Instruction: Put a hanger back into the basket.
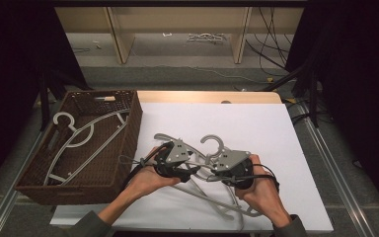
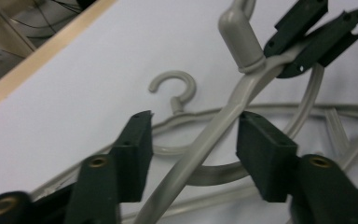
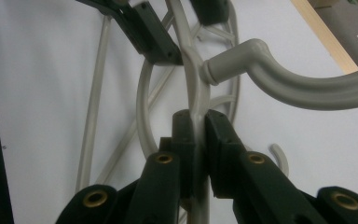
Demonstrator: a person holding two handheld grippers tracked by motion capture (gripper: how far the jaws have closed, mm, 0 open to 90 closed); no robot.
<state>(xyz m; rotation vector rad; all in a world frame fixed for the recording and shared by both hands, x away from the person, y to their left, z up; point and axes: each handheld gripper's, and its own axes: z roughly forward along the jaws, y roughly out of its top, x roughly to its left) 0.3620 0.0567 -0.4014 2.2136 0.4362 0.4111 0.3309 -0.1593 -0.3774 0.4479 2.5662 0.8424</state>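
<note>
Right gripper view shows your right gripper (image 3: 196,140) clamped on a grey plastic hanger (image 3: 196,88): the two black jaws press flat against its thin shoulder bar, just below the thick rounded collar where the smooth curved hook (image 3: 298,81) begins. In the left gripper view, your left gripper (image 2: 193,140) stands with its jaws wide apart, the same hanger's (image 2: 200,149) bar running up between the blocky matte pads without touching either, as far as the blur lets you judge. The right gripper's dark jaws (image 2: 307,39) show at the top of that view, closed on the bar near the hook's collar. A second grey hanger (image 2: 177,100) with a small hook lies flat on the sheet beneath.

From the high view, the held hanger (image 1: 214,145) is at the front middle of the white foam-like sheet (image 1: 256,123), between your hands, above the loose hanger (image 1: 212,200). To your left sits a dark brown woven basket (image 1: 128,143) holding more pale hangers (image 1: 86,136). A pale wooden edge (image 1: 202,96) borders the sheet's far side.
</note>
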